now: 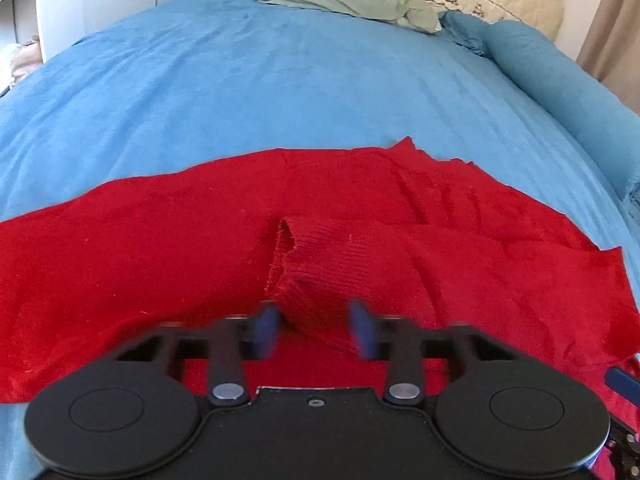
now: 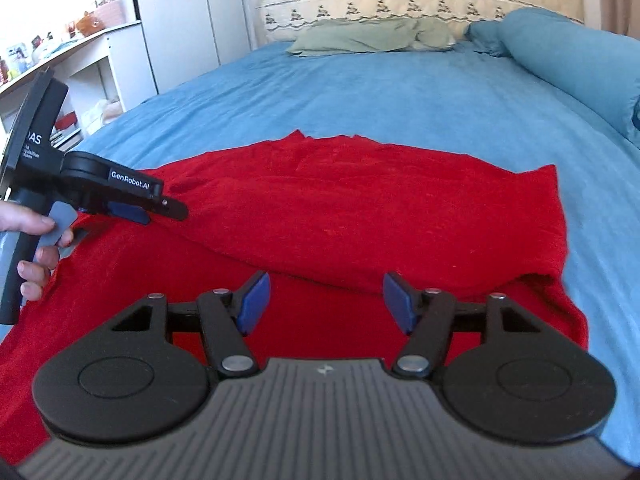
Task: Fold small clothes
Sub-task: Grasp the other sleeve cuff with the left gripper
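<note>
A: Where do we have the red knitted garment (image 2: 360,208)?

B: Spread across the blue velvety bedspread (image 2: 360,84), near its foot end, with one layer already lying over another along a diagonal ridge. We keep it flat there so the edges are easy to line up.

A: And our left gripper (image 1: 316,326)?

B: Its blue pads (image 1: 267,326) stand apart on either side of a raised ribbed fold of the garment, low over the cloth. Nothing is pinched yet; we judge it is placed there to take that fold.

A: The right gripper (image 2: 325,302)?

B: Fingers wide apart, hovering over the near red edge, gripping nothing. We hold it free, probably to catch the other side so both ends lift together.

A: Anything nearby?

B: A green pillow (image 2: 360,38) and a blue bolster (image 2: 568,60), well apart at the head.
</note>
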`<state>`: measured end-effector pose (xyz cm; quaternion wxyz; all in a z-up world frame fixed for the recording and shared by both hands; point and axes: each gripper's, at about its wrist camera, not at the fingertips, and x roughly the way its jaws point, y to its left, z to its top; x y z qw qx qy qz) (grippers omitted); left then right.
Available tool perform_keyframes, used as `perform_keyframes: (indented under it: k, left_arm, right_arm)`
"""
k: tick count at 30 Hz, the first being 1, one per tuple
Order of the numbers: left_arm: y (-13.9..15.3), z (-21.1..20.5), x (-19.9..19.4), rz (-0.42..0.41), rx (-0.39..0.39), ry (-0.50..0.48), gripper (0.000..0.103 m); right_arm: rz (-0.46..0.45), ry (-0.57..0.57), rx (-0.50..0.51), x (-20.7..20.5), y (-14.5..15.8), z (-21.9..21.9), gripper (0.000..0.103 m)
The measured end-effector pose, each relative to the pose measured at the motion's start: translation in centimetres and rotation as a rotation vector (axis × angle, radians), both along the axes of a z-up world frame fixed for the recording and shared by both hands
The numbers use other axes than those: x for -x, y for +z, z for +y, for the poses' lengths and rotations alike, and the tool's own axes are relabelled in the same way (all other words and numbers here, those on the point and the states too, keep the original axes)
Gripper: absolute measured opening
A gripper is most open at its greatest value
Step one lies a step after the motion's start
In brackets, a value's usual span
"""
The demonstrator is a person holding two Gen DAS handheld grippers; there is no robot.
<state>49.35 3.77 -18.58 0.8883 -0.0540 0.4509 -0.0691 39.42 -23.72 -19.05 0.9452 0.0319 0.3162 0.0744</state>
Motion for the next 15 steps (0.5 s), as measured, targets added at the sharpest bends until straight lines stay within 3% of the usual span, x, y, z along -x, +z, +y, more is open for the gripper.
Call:
perform_keyframes:
  k: [1, 5, 11, 15]
  left_arm:
    - [0.0, 0.0, 0.0, 0.002, -0.006, 0.007, 0.005]
    - [0.5, 0.2, 0.2, -0.009, -0.013, 0.025, 0.004]
    - [2.3, 1.2, 1.7, -0.1, -0.118, 0.078, 0.004]
    - [2.4, 3.0, 2.7, -0.122, -0.132, 0.112, 0.004]
  right_arm:
    - [-0.003, -0.003, 0.001, 0.1, 0.0, -0.1, 0.079]
    - [-0.007, -0.013, 0.006, -0.4, 0.2, 0.2, 0.079]
    - [-0.004, -0.027, -0.001, -0.5, 0.3, 0.2, 0.079]
    - [0.001, -0.034, -0.013, -0.4, 0.3, -0.1, 0.079]
